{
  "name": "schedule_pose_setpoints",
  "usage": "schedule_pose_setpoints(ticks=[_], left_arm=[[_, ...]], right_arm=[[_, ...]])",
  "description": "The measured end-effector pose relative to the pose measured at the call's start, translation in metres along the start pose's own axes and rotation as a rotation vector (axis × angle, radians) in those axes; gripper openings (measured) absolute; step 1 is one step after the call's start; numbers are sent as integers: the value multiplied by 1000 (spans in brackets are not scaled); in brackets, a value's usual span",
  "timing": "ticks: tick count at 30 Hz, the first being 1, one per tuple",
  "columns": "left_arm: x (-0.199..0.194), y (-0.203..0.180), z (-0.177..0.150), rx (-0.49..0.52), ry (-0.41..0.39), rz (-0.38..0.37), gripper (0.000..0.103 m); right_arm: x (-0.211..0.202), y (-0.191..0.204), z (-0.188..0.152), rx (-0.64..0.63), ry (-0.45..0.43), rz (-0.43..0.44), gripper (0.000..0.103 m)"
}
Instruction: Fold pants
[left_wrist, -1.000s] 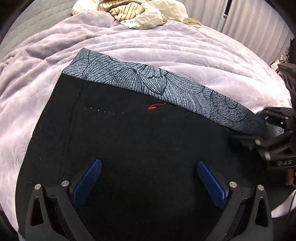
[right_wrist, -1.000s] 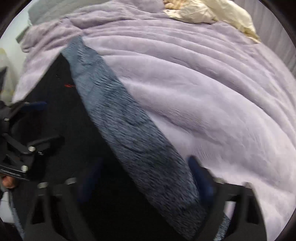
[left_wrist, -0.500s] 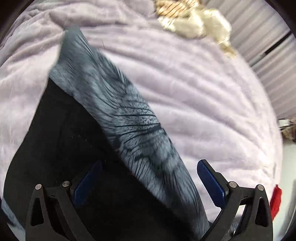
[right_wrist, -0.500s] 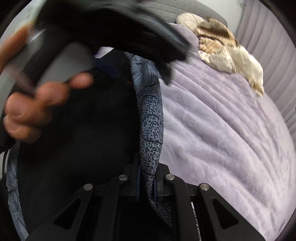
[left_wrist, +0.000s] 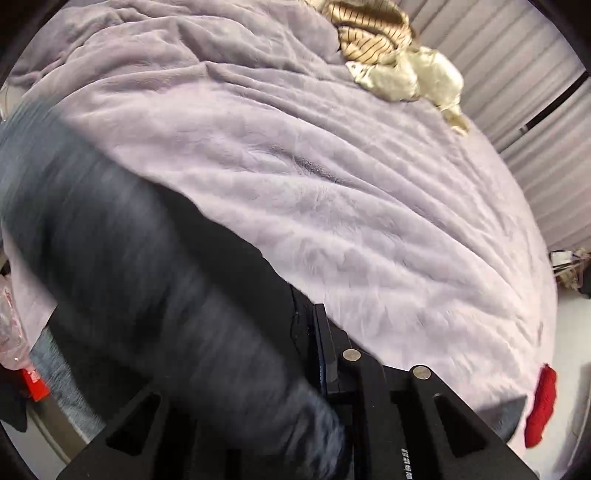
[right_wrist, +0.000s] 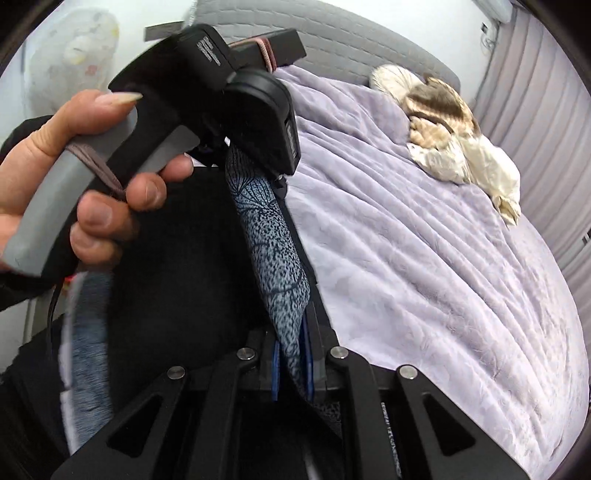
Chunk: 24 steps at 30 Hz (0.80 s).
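Though white lettering shows on the left gripper (right_wrist: 255, 162), it is too blurred to read. Both it and the right gripper (right_wrist: 295, 354) are clamped on the pants' patterned waistband (right_wrist: 273, 251), held above a lilac blanket (right_wrist: 424, 258); pale curtains (left_wrist: 535, 110) hang right.

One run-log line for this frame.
left gripper: shut on waistband | right gripper: shut on waistband | pants: lifted over blanket
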<state>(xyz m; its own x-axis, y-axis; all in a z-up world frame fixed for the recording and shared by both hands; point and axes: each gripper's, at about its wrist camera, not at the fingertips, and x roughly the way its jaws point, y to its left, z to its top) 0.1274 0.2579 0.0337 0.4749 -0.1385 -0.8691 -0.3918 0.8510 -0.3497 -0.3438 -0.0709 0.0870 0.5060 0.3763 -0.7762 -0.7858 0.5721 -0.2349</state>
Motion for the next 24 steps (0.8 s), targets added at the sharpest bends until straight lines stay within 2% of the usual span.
schedule_pose_setpoints(ticks=[4, 6, 7, 9, 11, 12, 14, 15, 16, 18, 20, 21, 22, 23, 24], left_arm=[[-25, 55, -59, -23, 19, -105, 17], [-19, 81, -85, -17, 44, -118, 17], [-14, 93, -90, -33, 55, -124, 17], [-1, 106, -83, -87, 92, -142, 17], [6, 103, -79, -103, 94, -155, 17], [-3, 93, -80, -90, 88, -145, 17], [-5, 76, -79, -51, 72, -101, 17], [-20, 78, -79, -47, 66, -100, 17], [-23, 79, -81, -43, 65, -102, 17], [-30, 88, -82, -46, 67, -123, 17], [-35, 96, -84, -47, 78, -134, 17], [-37, 97, -83, -38, 85, -131, 17], [-41, 96, -82, -23, 85, -120, 17], [-43, 90, -79, -13, 83, -115, 17], [-49, 87, -77, -6, 73, -114, 17]], right_arm=[[-28, 47, 2, -30, -39, 45, 7], [-29, 76, -2, -83, -33, -7, 7], [-25, 85, -5, -85, -22, -9, 7], [-15, 96, -9, -19, -1, 43, 7], [6, 95, -10, -45, 21, -9, 7], [16, 99, -5, -75, 37, -64, 15], [23, 104, 2, -115, 44, -137, 38], [21, 109, 2, -136, 28, -197, 56], [21, 108, 4, -155, 14, -252, 68], [18, 112, -4, -179, 26, -312, 80], [29, 104, -8, -187, 83, -308, 80], [35, 98, -8, -179, 123, -260, 67], [41, 90, -7, -166, 140, -220, 22], [42, 85, -1, -142, 153, -190, 16], [41, 80, 7, -118, 153, -173, 16]])
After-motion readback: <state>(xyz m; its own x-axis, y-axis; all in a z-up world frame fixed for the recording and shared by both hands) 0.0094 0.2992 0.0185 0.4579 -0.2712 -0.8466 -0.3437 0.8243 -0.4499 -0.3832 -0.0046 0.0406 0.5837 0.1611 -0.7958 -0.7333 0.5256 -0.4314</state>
